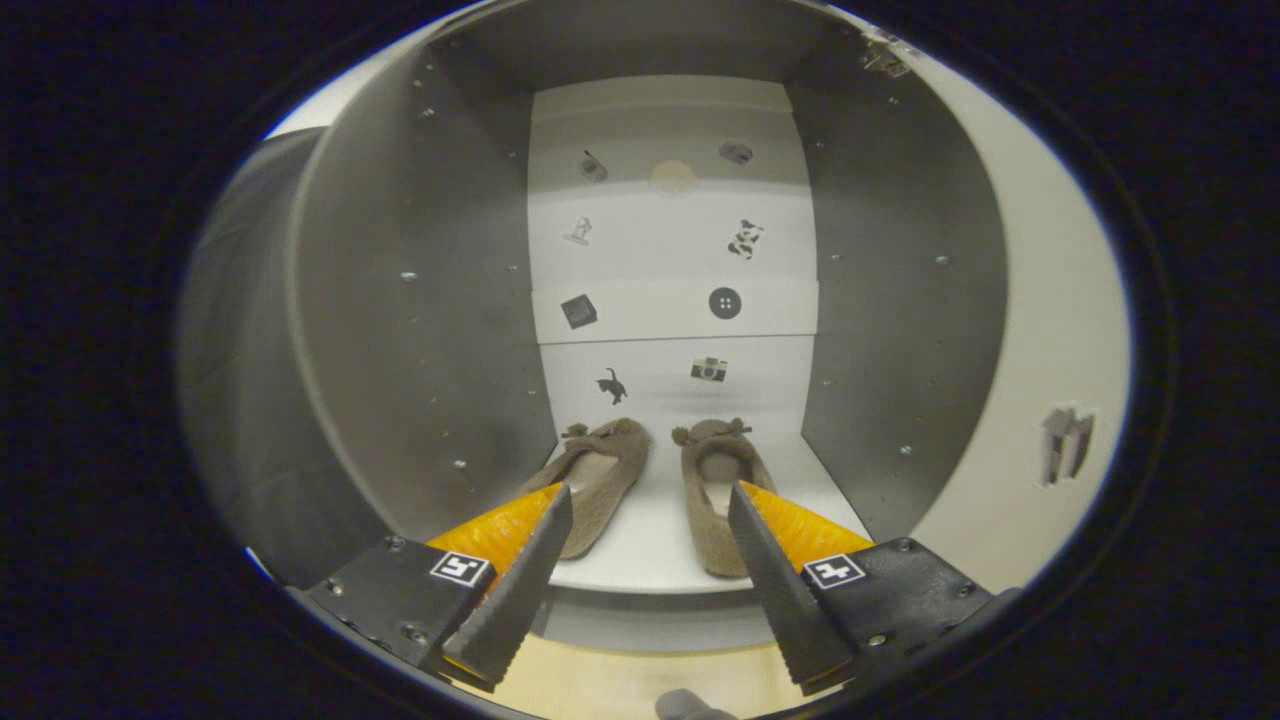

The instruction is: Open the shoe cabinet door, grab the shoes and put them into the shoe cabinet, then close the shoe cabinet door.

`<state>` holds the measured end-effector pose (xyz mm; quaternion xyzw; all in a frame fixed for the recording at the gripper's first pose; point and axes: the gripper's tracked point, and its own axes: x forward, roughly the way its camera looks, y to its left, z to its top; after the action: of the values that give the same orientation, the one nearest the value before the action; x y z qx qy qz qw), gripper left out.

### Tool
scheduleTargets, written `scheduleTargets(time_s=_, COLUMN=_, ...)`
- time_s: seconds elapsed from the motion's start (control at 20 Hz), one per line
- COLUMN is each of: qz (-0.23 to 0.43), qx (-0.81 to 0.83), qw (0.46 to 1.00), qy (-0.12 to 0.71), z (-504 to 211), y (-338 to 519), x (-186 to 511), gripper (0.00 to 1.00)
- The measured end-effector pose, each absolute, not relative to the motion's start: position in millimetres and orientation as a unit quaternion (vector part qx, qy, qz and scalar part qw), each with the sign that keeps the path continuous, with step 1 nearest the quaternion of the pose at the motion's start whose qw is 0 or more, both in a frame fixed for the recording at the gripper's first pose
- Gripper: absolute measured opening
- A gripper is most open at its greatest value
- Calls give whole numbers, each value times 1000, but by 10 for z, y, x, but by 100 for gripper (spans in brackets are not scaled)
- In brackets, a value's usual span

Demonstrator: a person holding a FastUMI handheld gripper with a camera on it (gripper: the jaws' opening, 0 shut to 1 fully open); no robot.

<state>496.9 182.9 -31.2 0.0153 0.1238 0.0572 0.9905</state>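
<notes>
Gripper view: your gripper (650,500) points level into the open shoe cabinet (400,300), its fingers spread wide and gripping nothing. The pair of shoes (720,500) lies on the bottom shelf (650,550) — toes toward the back panel (670,250), one shoe ahead of each fingertip. Small picture stickers dot that panel; no writing is readable. The door (1040,330) stands swung open to the right, handle (1066,440) showing.

Shoes (660,490) matt suede-like cloth; shoe cabinet (900,330) smooth matt board.
</notes>
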Motion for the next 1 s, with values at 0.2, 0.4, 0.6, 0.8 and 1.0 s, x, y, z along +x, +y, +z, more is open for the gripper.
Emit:
scheduleTargets(time_s=0.2, qz=59, qx=10, qw=993, qy=99, z=-223, y=1831, x=4213, gripper=99)
scheduleTargets(time_s=0.4, qz=68, qx=18, qw=995, qy=77, z=-106, y=1767, x=3350, gripper=99)
scheduleTargets(time_s=0.6, qz=69, qx=22, qw=996, qy=56, z=6, y=1491, x=2523, gripper=99)
scheduleTargets(time_s=0.8, qz=57, qx=19, qw=997, qy=46, z=58, y=1040, x=1818, gripper=99)
scheduleTargets(time_s=1.0, qz=29, qx=15, qw=999, qy=25, z=200, y=434, x=1304, gripper=99)
